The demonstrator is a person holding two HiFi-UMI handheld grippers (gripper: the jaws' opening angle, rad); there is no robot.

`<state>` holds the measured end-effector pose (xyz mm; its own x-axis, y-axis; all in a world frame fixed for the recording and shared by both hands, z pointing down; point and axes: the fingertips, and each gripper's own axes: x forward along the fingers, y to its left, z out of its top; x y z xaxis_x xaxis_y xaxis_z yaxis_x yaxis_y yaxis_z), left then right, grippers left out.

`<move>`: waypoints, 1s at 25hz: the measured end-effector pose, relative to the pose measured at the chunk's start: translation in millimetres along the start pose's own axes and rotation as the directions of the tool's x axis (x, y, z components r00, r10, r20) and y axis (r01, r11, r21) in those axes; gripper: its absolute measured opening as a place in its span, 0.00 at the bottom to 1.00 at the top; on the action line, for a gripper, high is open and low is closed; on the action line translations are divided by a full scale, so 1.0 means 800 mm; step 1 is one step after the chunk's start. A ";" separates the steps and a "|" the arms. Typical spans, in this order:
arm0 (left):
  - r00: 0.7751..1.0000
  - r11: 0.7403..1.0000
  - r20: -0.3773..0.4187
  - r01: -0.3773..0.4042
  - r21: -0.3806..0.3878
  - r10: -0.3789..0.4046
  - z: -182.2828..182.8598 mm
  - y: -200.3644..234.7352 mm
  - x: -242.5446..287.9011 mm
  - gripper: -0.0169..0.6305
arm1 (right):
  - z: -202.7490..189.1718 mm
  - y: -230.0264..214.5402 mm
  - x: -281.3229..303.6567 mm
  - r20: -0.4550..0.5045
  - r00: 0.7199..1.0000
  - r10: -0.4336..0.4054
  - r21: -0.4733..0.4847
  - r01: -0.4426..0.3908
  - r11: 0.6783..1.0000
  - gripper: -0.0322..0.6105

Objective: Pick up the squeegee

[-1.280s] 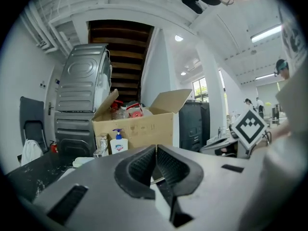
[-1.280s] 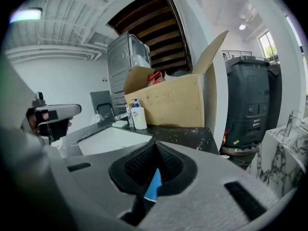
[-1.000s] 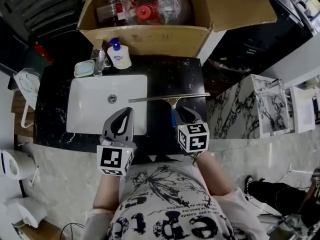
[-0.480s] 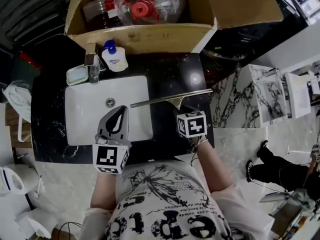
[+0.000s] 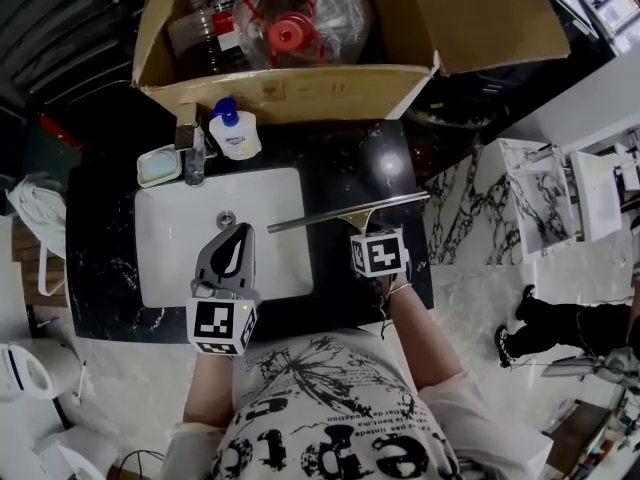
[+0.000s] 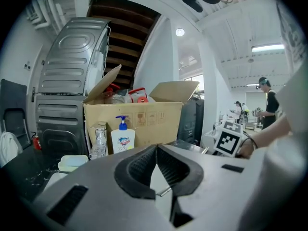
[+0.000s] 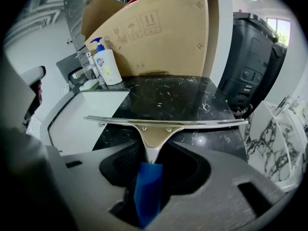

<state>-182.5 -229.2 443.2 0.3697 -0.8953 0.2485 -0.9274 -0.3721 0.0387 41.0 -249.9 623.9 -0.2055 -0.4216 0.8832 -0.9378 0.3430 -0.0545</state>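
Observation:
The squeegee [image 5: 345, 211] lies on the black marble counter [image 5: 350, 158], its long metal blade [image 7: 163, 122] reaching from the sink's right rim toward the counter's right edge. Its blue handle [image 7: 148, 186] points back at me. My right gripper [image 5: 368, 236] points steeply down over that handle, jaws opening. In the right gripper view the handle sits between the wide jaws of the right gripper [image 7: 155, 150], and the pads stand clear of it. My left gripper [image 5: 243, 230] hovers over the sink's front, shut and empty, also seen as the left gripper [image 6: 156, 148].
A white sink [image 5: 170, 258] fills the counter's left half, with a faucet [image 5: 192, 138], a soap dish [image 5: 160, 166] and a pump soap bottle [image 5: 235, 133] behind it. An open cardboard box [image 5: 290, 93] of bottles stands at the back. The counter drops off at the right.
The right gripper has sunk and tipped steeply down over the blue handle, so its marker cube now hides its jaws. The left gripper has drifted a little over the sink's front.

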 end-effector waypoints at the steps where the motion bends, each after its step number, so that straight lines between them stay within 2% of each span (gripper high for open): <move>1: 1.000 1.000 -0.002 0.000 -0.002 0.000 -0.001 0.001 0.000 0.05 | -0.001 0.001 0.000 0.000 1.000 -0.001 0.000 0.001 1.000 0.30; 5: 1.000 1.000 -0.003 0.003 0.001 -0.003 0.001 0.000 0.002 0.05 | 0.003 0.002 0.000 0.001 1.000 0.000 -0.008 0.000 1.000 0.27; 11: 1.000 1.000 0.002 0.008 0.017 -0.008 0.004 -0.007 -0.001 0.05 | 0.002 0.001 -0.003 0.036 0.999 0.017 0.036 -0.019 0.999 0.24; 17: 1.000 1.000 0.012 0.006 0.027 -0.006 0.010 -0.011 -0.005 0.05 | 0.020 0.002 -0.025 0.144 0.989 0.035 0.050 -0.042 0.998 0.23; 21: 1.000 0.999 0.026 0.002 0.036 -0.003 0.017 -0.014 -0.009 0.05 | 0.048 0.001 -0.056 0.259 0.966 0.020 0.028 -0.029 0.999 0.23; 25: 0.999 0.999 0.045 -0.008 0.046 0.006 0.027 -0.015 -0.012 0.05 | 0.078 0.004 -0.097 0.392 0.919 0.029 0.021 -0.041 0.999 0.23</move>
<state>-174.2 -221.3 419.2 0.3663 -0.9077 0.2044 -0.9267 -0.3758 -0.0081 36.2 -268.7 526.3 -0.3262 -0.7070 0.6275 -0.9344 0.3419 -0.1005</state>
